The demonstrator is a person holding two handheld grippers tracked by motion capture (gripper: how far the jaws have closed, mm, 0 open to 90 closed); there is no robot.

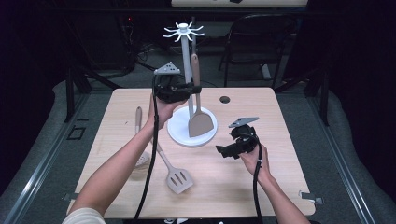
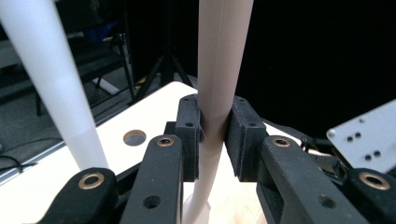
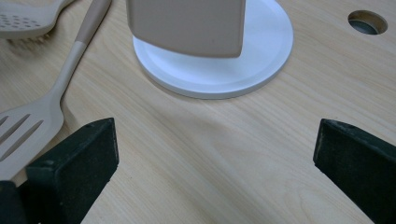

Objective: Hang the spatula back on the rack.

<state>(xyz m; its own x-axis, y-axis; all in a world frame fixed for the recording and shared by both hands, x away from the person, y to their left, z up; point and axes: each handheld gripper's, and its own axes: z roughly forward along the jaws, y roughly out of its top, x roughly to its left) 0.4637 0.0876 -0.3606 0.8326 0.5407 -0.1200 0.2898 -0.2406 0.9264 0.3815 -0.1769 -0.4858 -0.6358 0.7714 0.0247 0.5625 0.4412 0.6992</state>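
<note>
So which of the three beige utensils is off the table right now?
The solid turner, upright beside the rack's post, its handle clamped in the left gripper. The slotted turner and the perforated spoon lie flat on the table.

The solid turner you are handling is beige-brown, with a long slim handle and a flat, unslotted blade. It hangs upright, handle up and blade down, just at 3 o'clock of the white stand's pole. Its blade sits low over the stand's round base, at the 4 o'clock part of the disc. Your left hand-held gripper clamps the handle about midway along its length.
</note>
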